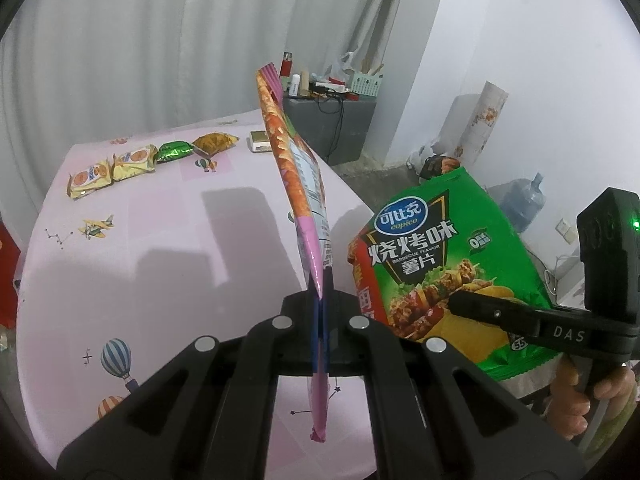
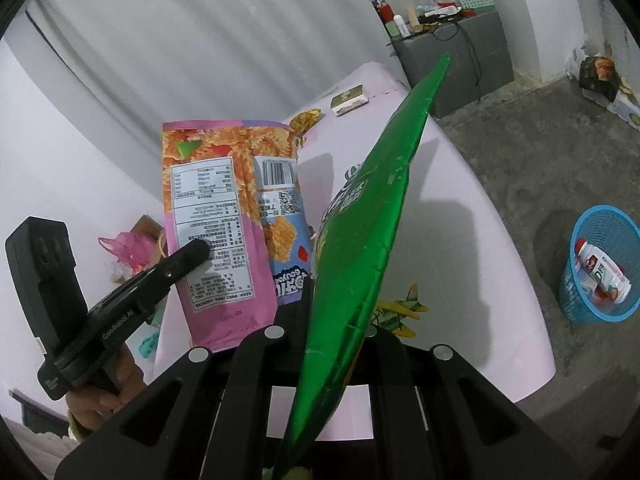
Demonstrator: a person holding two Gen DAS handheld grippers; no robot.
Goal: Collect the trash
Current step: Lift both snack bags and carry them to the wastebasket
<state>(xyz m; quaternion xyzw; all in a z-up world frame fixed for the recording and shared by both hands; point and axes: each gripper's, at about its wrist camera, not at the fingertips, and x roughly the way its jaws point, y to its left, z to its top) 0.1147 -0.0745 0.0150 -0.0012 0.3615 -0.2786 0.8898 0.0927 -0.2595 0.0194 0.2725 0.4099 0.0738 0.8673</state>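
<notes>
My left gripper (image 1: 320,312) pinches the pink bag (image 1: 304,200), my right gripper (image 2: 332,320) pinches the green bag (image 2: 360,240), the blue bin (image 2: 600,268) waits at three o'clock, and four wrappers (image 1: 132,164) remain at ten o'clock on the table (image 1: 160,280).

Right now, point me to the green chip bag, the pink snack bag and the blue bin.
green chip bag (image 1: 436,248): left wrist view, printed front.
pink snack bag (image 2: 216,208): right wrist view, nutrition label on its back.
blue bin (image 2: 576,300): right wrist view, outer mesh wall.

Pink table (image 1: 160,240) with 4 snack packets (image 1: 132,164) and a small box (image 1: 260,141)
</notes>
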